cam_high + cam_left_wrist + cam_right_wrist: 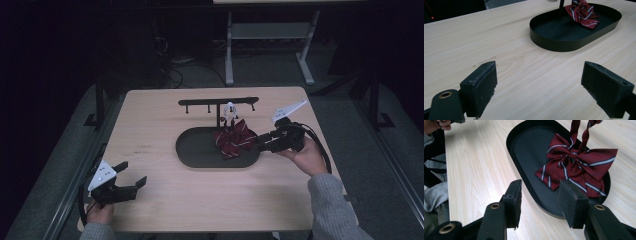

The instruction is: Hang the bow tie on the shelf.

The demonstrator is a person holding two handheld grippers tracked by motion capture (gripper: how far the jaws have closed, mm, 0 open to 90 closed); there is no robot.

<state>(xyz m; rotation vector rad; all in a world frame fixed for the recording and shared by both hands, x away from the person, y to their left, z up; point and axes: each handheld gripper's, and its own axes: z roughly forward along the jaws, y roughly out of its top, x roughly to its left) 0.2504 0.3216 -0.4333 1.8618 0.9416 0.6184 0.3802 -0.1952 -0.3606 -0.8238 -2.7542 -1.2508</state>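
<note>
Right gripper point(259, 142) hovers at the tray's point(200, 155) right end, jaws apart, nothing pinched; the bow point(234, 139) lies there inside; left gripper point(134, 176) spread near the table's point(200, 200) front-left corner

Dim room; grey floor point(260, 70); white-legged table point(270, 35) behind; cables point(172, 70) on floor.

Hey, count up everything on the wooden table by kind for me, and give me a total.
Striped red bow tie: 1
Black oval tray: 1
Black T-shaped hanger stand: 1
Small white clip on the stand: 1
Hand-held gripper: 2, left and right
Total: 6
</note>
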